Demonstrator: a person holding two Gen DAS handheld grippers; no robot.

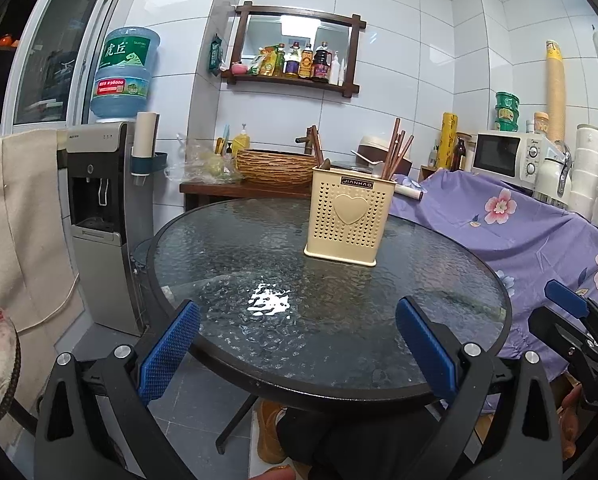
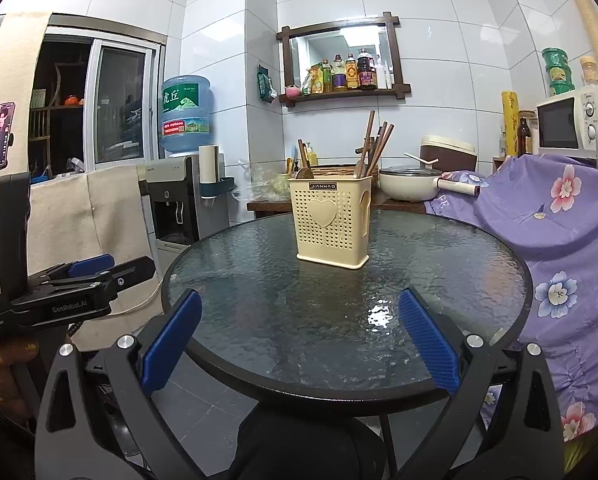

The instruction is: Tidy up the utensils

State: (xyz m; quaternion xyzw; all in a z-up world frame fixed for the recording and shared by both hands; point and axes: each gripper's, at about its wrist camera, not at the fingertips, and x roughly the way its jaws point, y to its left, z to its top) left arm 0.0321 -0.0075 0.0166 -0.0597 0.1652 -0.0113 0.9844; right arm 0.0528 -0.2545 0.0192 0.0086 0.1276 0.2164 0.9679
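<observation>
A cream perforated utensil holder (image 1: 346, 216) (image 2: 331, 226) with a heart on its front stands upright on the round glass table (image 1: 259, 344) (image 2: 283, 344), toward its far side. Brown chopsticks (image 1: 397, 152) (image 2: 375, 144) and wooden spoons (image 2: 303, 160) stick out of its top. My left gripper (image 1: 297, 316) hangs open over the table's near edge, nothing between its blue pads. My right gripper (image 2: 299, 308) is open too, also empty, over the near edge. Each gripper shows from the side in the other's view, the right gripper (image 1: 571, 304) at the right and the left gripper (image 2: 99, 268) at the left.
A water dispenser (image 1: 99, 208) with a blue bottle stands left of the table. Purple floral cloth (image 1: 519, 220) covers furniture to the right, with a microwave (image 1: 507, 152) behind. A wooden side table (image 1: 219, 190) with a woven basket and a pot (image 2: 407, 182) sits behind the table. A beige cloth (image 1: 23, 216) hangs at left.
</observation>
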